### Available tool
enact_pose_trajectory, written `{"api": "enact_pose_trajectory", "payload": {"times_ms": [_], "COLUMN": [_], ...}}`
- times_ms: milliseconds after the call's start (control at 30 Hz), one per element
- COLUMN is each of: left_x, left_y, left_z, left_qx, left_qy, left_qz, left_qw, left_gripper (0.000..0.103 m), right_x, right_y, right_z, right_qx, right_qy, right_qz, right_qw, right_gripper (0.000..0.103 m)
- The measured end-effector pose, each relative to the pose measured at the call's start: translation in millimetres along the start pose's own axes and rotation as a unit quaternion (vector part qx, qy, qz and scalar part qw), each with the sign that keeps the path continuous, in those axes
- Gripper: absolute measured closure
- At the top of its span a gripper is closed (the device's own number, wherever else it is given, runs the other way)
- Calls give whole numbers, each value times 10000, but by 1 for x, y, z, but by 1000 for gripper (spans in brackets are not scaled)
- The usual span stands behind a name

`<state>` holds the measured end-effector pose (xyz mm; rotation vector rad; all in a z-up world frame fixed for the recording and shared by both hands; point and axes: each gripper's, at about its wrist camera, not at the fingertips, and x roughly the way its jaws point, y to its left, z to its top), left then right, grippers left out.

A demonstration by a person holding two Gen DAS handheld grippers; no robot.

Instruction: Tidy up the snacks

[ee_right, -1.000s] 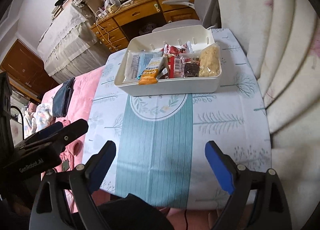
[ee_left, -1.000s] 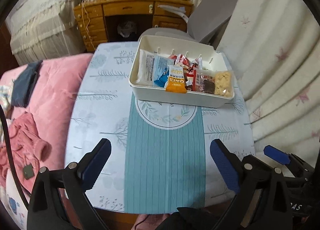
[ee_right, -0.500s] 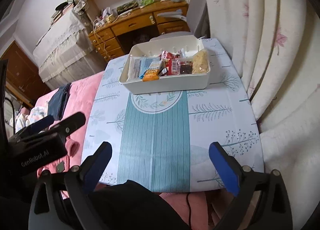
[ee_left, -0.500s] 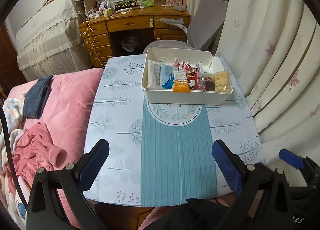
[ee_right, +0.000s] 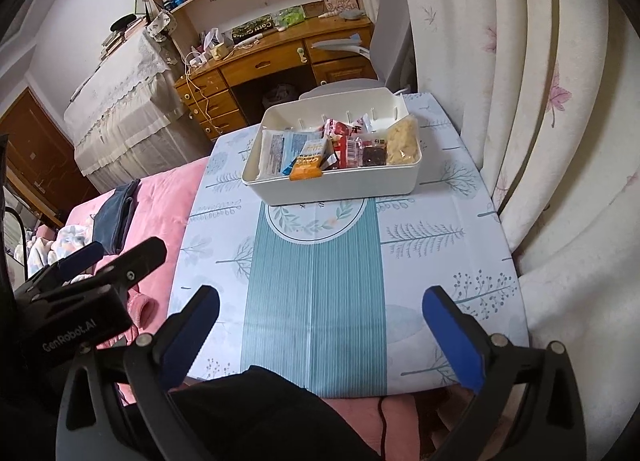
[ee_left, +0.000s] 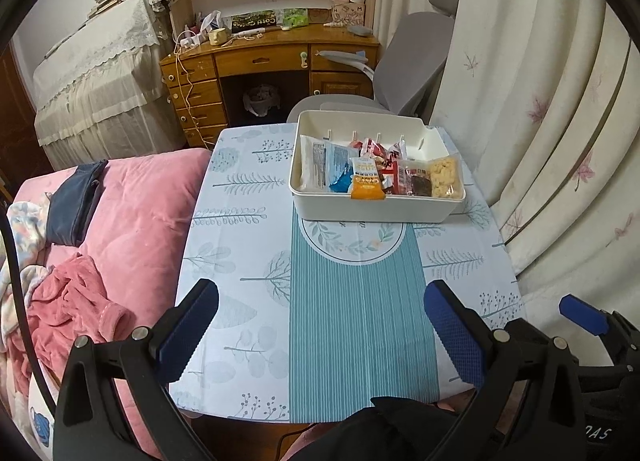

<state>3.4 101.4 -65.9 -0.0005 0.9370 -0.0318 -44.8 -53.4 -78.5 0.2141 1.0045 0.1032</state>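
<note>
From my left: the left gripper (ee_left: 320,329) stands wide open and empty over the near edge of the table (ee_left: 248,261). The right gripper (ee_right: 320,329) is opening, nothing between its jaws. The snacks (ee_left: 380,177) lie packed inside the white bin (ee_left: 376,213) at the far end.

both wrist views look steeply down over the near table (ee_left: 256,261) edge toward 12 o'clock, set well back; both share the box (ee_left: 376,211) (ee_right: 336,185), desk (ee_left: 260,57) and curtain (ee_right: 540,141).

Print on the snack packets (ee_left: 374,177) too small to read; chair (ee_right: 384,49) mostly behind the curtain (ee_right: 500,61).
</note>
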Motion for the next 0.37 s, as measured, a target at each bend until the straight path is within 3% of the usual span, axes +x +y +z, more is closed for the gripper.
{"api": "enact_pose_trajectory", "payload": {"times_ms": [367], "left_x": [5], "left_y": [-8], "left_z": [8], "left_qx": [94], "left_qy": [-76], "left_qz": [48], "left_qw": [9999], "left_gripper": [1], "right_x": [3], "right_y": [0], "right_z": [3], "right_qx": [40], "right_qy": [32], "right_qz": [-9], "right_qw": [10000], "right_gripper": [1]}}
